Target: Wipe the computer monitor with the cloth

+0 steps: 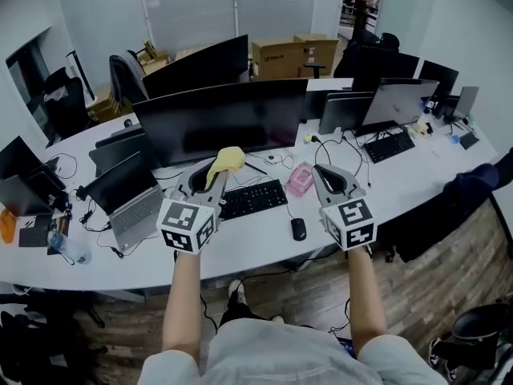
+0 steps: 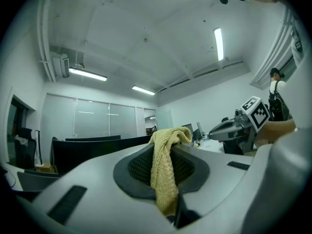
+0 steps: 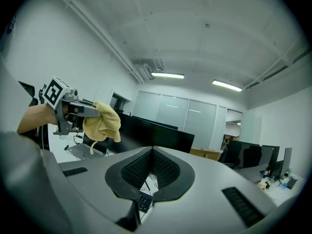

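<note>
Two grippers: left gripper (image 1: 207,180) clamps one yellow cloth (image 1: 227,160), right gripper (image 1: 325,176) closed on nothing, facing one wide monitor (image 1: 216,123).

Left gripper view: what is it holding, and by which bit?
The left gripper pinches the yellow knitted cloth along its middle, one bunched end poking past the tips. The right gripper is shut, empty.

The head view looks steeply down from above onto the desk (image 1: 256,243), with the left gripper (image 1: 210,175) and right gripper (image 1: 327,176) close below it and the monitor (image 1: 216,119) just beyond. Each gripper view sits right behind its own jaws, tilted up across the room toward the ceiling (image 2: 146,33). Each also catches the other gripper off to one side, and all three share the monitor.
</note>
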`<control>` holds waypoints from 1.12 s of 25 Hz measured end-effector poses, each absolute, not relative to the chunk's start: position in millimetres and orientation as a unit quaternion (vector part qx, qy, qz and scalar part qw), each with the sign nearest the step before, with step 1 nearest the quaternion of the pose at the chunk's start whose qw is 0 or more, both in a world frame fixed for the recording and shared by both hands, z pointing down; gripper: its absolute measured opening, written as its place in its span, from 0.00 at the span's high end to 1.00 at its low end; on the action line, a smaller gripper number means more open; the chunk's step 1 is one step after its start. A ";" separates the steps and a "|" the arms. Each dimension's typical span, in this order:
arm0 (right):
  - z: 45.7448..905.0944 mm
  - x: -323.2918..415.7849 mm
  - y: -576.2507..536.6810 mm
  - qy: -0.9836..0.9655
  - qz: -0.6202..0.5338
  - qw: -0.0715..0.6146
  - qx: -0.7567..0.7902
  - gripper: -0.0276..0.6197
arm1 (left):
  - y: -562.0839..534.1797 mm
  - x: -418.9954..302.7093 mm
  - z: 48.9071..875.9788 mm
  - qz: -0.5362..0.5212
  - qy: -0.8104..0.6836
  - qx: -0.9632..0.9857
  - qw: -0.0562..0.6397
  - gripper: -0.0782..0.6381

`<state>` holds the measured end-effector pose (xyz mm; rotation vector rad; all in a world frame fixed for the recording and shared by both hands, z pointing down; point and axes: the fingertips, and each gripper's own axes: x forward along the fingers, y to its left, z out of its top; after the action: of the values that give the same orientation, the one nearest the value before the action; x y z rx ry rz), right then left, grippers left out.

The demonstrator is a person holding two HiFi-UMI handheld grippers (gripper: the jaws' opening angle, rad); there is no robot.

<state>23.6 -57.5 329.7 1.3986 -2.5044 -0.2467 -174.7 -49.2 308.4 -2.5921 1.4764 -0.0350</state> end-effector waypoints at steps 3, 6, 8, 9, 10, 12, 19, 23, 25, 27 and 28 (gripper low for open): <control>335.5 37.1 -36.0 -0.863 -0.087 0.131 0.481 0.92 | -20.3 -150.5 311.3 -0.006 0.475 -0.874 0.099 0.80; 342.7 45.1 -14.9 -0.863 -0.088 0.137 0.479 0.92 | 1.8 -133.1 319.9 -0.010 0.466 -0.879 0.102 0.80; 346.4 48.0 -2.2 -0.864 -0.086 0.139 0.477 0.92 | 13.6 -125.3 324.6 -0.016 0.463 -0.880 0.103 0.80; 347.7 49.0 3.6 -0.864 -0.085 0.139 0.476 0.92 | 18.9 -122.6 326.1 -0.018 0.461 -0.881 0.103 0.80; 348.7 50.0 9.1 -0.865 -0.083 0.138 0.476 0.92 | 23.8 -120.5 327.1 -0.020 0.461 -0.881 0.103 0.80; 348.9 51.7 18.1 -0.866 -0.082 0.135 0.475 0.92 | 32.2 -116.5 326.9 -0.022 0.460 -0.882 0.103 0.80; 344.3 52.3 41.2 -0.868 -0.090 0.132 0.471 0.92 | 57.2 -108.5 313.6 -0.009 0.456 -0.882 0.117 0.80; 337.7 50.9 48.1 -0.866 -0.095 0.124 0.474 0.92 | 66.6 -111.6 303.6 0.012 0.455 -0.882 0.122 0.80; 334.1 50.2 49.9 -0.866 -0.097 0.121 0.475 0.92 | 67.0 -111.4 302.9 -0.001 0.456 -0.880 0.131 0.80; 332.7 50.5 51.0 -0.866 -0.098 0.120 0.476 0.92 | 67.3 -111.7 302.2 -0.004 0.457 -0.880 0.133 0.80; 332.3 50.9 50.8 -0.866 -0.098 0.119 0.476 0.92 | 66.6 -112.3 302.1 -0.003 0.458 -0.879 0.131 0.80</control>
<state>50.9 50.8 332.3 1.3922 -2.5314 -0.2855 -112.3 66.6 302.1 -2.5529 1.3309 -0.0079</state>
